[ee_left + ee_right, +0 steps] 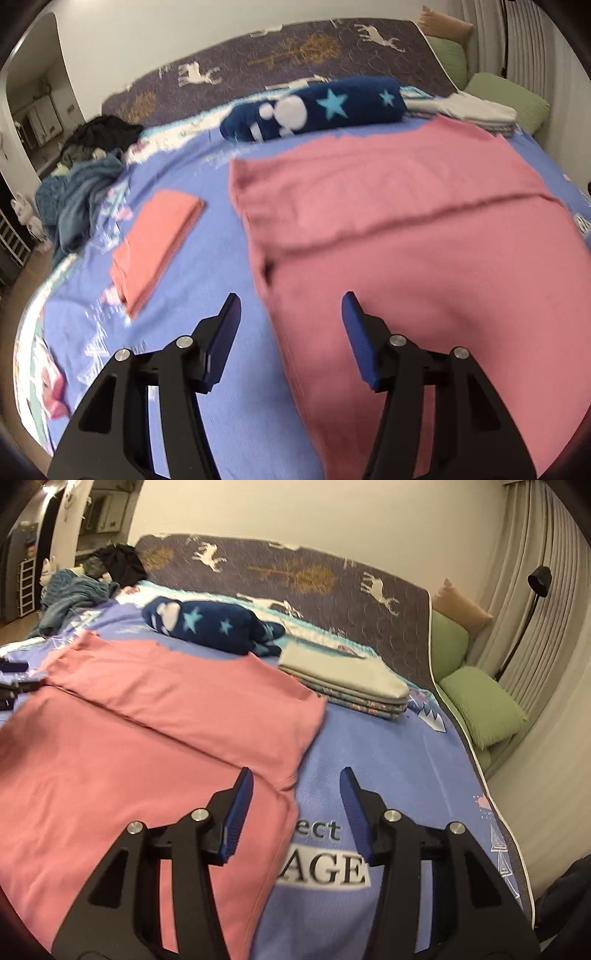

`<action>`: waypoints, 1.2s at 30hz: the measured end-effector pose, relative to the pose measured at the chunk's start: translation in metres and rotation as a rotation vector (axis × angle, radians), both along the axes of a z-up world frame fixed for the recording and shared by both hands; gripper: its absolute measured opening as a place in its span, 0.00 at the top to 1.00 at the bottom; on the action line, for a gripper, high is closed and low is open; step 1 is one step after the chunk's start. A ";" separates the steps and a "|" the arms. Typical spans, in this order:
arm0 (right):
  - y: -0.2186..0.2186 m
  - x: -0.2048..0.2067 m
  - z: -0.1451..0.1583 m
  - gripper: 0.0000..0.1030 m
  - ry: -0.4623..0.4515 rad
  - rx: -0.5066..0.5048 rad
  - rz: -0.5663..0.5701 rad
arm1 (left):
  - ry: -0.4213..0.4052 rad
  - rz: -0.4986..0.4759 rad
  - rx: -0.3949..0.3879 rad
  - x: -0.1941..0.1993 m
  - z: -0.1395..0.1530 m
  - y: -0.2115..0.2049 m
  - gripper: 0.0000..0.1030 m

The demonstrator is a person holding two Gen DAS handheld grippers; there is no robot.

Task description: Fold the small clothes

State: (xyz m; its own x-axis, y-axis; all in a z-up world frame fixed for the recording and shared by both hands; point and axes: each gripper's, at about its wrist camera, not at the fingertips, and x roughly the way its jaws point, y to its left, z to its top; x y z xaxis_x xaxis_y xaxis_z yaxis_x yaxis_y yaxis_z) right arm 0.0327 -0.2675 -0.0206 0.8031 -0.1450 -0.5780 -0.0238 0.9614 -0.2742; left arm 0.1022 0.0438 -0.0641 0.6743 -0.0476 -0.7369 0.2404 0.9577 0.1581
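While the pink garment [406,236] lies spread on the blue bedsheet [207,258], the left gripper [291,325] hangs above its near left edge with jaws parted about halfway and nothing between them. A crease or folded-over band runs across the garment's far portion in the left wrist view. To its left, well apart, sits a folded orange cloth [159,243]; a rolled navy star-patterned blanket [314,107] lies just beyond the garment's far edge, and an unfolded heap of blue and dark clothes [81,188] occupies the bed's far left corner. From the right wrist view, the right gripper [297,805] is likewise half open and empty, straddling the garment's right edge, one finger over the pink cloth and the other over the sheet's printed lettering [325,864]. A stack of folded grey and patterned items [347,679] rests near the garment's far right corner. Risks, in my judgement: the picture is blurred, so placement at the hem may be imprecise; a pinch at this edge could gather the bedsheet along with the garment, or take only the top layer, leaving the fold skewed. Uneven grips between the two hands would drag the cloth sideways toward the stack.
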 end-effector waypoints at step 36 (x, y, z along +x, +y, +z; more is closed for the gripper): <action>-0.072 -0.172 -0.058 0.61 0.271 0.597 -0.051 | 0.129 -0.161 -0.406 -0.187 -0.022 0.042 0.38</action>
